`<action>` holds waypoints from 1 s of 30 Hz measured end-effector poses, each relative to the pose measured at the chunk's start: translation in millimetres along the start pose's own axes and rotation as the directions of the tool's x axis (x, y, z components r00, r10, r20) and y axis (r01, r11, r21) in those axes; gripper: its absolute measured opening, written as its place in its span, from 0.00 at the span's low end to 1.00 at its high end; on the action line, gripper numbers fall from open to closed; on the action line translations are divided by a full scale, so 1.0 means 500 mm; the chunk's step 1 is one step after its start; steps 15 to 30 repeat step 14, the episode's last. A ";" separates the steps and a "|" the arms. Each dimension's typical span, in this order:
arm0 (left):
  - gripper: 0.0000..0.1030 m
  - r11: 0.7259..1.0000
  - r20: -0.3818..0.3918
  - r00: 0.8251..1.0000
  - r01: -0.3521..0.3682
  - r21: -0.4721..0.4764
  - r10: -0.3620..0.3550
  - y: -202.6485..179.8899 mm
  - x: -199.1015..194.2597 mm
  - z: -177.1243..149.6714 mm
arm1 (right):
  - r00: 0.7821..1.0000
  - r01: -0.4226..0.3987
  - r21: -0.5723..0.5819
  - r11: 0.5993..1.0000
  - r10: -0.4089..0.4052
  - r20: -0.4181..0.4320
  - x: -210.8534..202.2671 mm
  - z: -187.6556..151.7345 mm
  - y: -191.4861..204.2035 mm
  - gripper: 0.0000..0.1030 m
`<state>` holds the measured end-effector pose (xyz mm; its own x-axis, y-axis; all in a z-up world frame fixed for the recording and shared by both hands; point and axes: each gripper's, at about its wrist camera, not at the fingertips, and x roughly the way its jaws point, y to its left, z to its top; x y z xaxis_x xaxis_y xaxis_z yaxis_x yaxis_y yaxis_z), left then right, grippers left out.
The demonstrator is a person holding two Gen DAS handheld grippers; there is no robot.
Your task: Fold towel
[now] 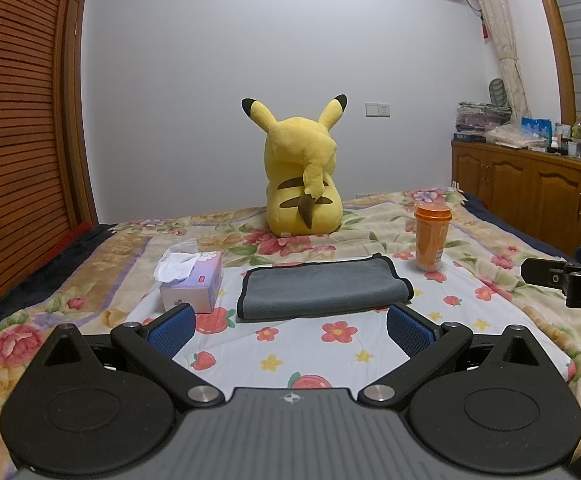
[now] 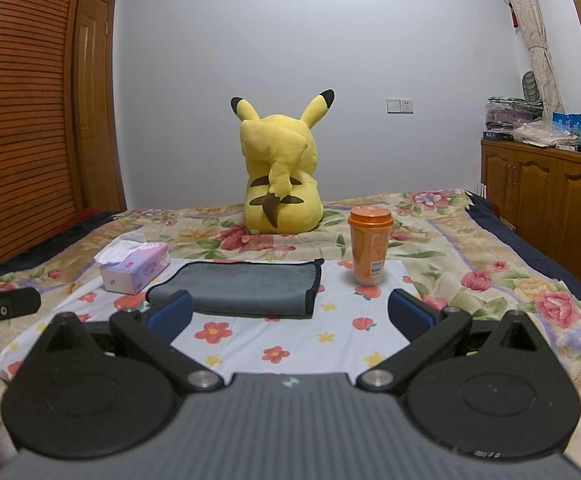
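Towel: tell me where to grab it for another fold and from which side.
Grip the towel at its near right corner, coming low from the front. It lies flat, already folded, and that black-trimmed edge faces the open right hand-held gripper. Just a judgement.

The grey microfibre towel with black edging lies folded flat just ahead of both grippers' fingertips.
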<state>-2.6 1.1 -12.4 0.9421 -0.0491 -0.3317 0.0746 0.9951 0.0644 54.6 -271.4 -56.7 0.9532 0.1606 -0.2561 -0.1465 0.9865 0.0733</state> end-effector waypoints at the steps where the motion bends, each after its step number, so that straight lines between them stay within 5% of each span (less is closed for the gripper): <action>1: 1.00 1.000 -0.001 1.000 0.001 -0.001 -0.001 0.000 0.000 0.000 | 1.000 0.000 0.000 1.000 0.000 0.000 0.000 0.000 0.000 1.00; 30: 1.00 1.000 -0.001 1.000 0.000 0.002 0.000 -0.002 -0.001 0.000 | 1.000 0.000 0.000 1.000 0.000 0.000 0.000 0.000 0.000 1.00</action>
